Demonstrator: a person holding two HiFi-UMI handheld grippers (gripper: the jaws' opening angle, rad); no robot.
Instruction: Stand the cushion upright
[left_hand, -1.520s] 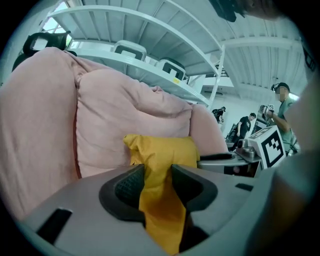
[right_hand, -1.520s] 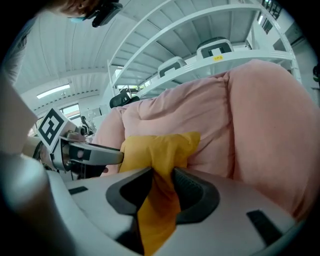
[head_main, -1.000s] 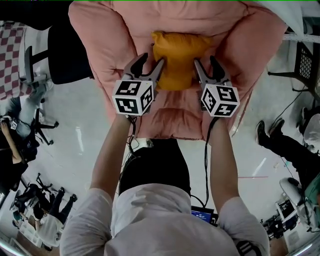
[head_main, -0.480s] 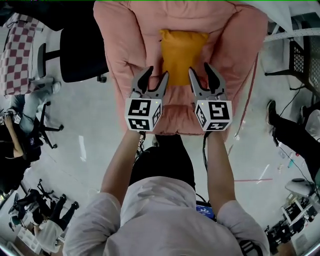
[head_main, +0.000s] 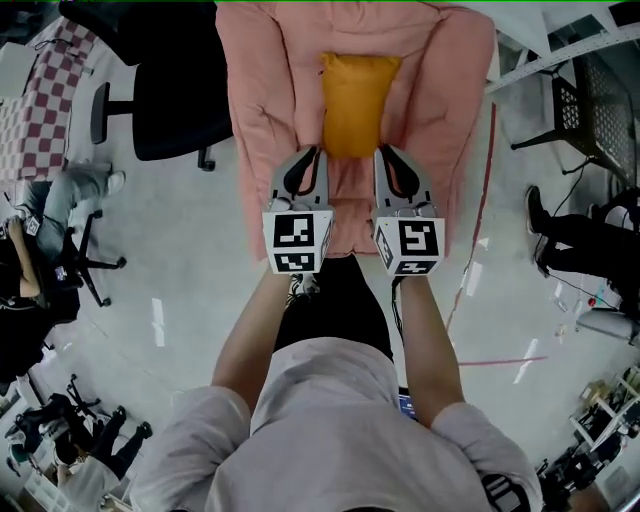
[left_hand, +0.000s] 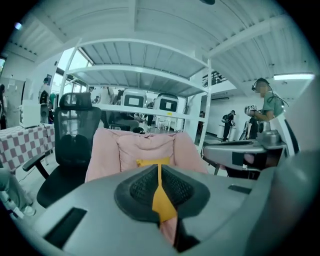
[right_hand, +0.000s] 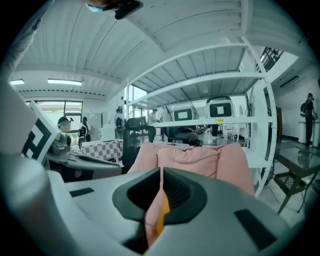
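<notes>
Standing tall: orange cushion (head_main: 358, 103) sits mid-seat on the pink chair (head_main: 268, 110), leaning on the backrest, long axis running up it, top edge up. Left gripper (head_main: 311, 152) & right gripper (head_main: 386, 152) hover over the chair's front edge, clear of the cushion, jaws just clenched, nothing btwn them. Glossy grey floor (head_main: 170, 260) round the chair; black office chair (head_main: 165, 110) beside it, white rack (left_hand: 145, 75) behind.

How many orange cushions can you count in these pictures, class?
1. The orange cushion sits mid-seat on the pink armchair, leaning against its back. No other shows, though the armchair's padding could hide one.
</notes>
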